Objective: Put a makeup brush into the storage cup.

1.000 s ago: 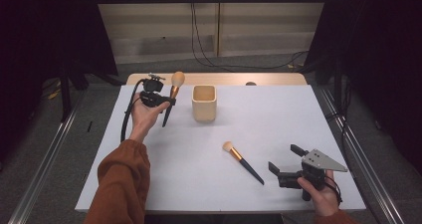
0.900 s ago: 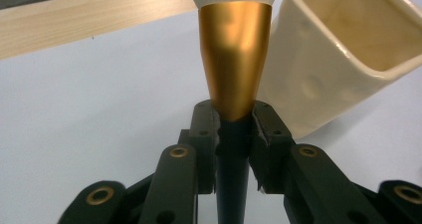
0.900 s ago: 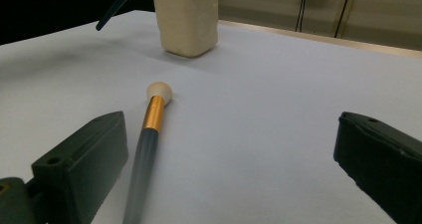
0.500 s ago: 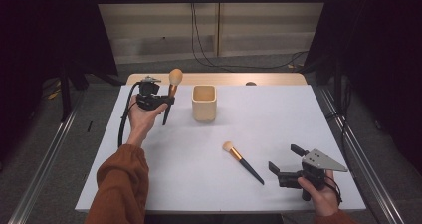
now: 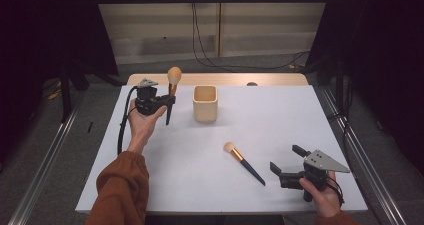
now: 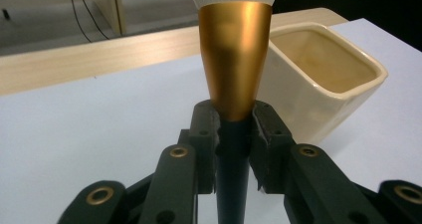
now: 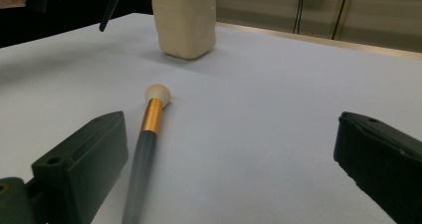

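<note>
The left gripper (image 5: 161,103) holds a makeup brush (image 5: 172,87) upright above the desk (image 5: 280,110), its jaws pinched on the dark handle just below the gold ferrule, bristle head uppermost. In the left gripper view the same brush (image 6: 234,64) rises between the jaws, with the cream holder (image 6: 318,79) just beside and behind it. The holder (image 5: 205,103), a square open-topped cup, stands near the far middle of the desk and appears empty. The lifted brush hangs to the left of the holder, not yet over its mouth.

A second brush (image 5: 243,161) lies flat on the desk nearer the person, head toward the holder. The right gripper (image 5: 292,166) rests low beside its handle end with jaws spread wide and nothing between them; the right gripper view shows this brush (image 7: 147,134) by the left jaw.

Progress, as judged: one brush is picked up but not placed; the other is untouched. Both placements remain.

Count: two brushes, one holder, two grippers.
</note>
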Tool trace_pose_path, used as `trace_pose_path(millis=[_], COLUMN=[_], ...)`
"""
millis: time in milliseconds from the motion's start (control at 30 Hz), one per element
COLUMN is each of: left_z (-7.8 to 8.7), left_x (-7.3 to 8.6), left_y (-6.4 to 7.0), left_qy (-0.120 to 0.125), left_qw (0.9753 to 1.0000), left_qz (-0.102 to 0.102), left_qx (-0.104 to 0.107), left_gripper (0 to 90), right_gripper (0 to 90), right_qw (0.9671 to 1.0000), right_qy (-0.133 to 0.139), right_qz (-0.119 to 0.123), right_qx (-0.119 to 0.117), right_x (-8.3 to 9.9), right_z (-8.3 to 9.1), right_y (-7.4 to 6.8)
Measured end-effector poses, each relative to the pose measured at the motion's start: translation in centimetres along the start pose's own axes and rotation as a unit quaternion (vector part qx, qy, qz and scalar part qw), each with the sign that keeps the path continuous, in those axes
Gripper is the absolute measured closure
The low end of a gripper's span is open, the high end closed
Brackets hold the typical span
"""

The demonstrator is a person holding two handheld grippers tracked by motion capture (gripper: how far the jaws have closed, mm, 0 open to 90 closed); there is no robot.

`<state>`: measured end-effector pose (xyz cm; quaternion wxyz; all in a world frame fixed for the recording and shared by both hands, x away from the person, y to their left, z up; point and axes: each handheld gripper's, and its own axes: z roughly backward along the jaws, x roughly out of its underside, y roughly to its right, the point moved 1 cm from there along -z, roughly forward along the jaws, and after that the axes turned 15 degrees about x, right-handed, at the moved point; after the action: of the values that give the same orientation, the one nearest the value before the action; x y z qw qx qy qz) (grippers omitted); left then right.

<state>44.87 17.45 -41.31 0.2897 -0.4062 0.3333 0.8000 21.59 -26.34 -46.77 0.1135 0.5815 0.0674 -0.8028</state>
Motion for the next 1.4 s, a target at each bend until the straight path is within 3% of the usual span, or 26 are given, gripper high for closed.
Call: trace_pose_path(millis=[167,200,567,667,1400], left_z=[0.3,0.4,1.4,1.7,2.6], left_x=[0.2,0.2,-0.1,-0.5,-3.8], left_y=[0.0,0.2,1.0,1.2,3.2], left_qy=[0.024,0.031,0.074,0.076,0.112], left_qw=[0.9997,0.9993,0.9965,0.9957,0.9903], left_qz=[-0.007,-0.019,-0.030,-0.036,-0.064], left_qx=[0.008,0.013,0.027,0.039,0.052], left_gripper=[73.9,73.9,73.9,73.9,73.9], right_gripper=[0.4,0.4,0.4,0.4,0.4], right_qw=[1.0000,1.0000,1.0000,1.0000,1.0000], right_qy=[0.000,-0.001,0.001,0.002,0.003], right_qz=[-0.002,-0.002,-0.002,-0.003,-0.007], right_qx=[0.000,0.000,0.001,0.001,0.002], right_x=[0.0,0.0,0.0,0.0,0.0], right_z=[0.0,0.0,0.0,0.0,0.0], right_y=[0.0,0.0,0.1,0.1,0.1])
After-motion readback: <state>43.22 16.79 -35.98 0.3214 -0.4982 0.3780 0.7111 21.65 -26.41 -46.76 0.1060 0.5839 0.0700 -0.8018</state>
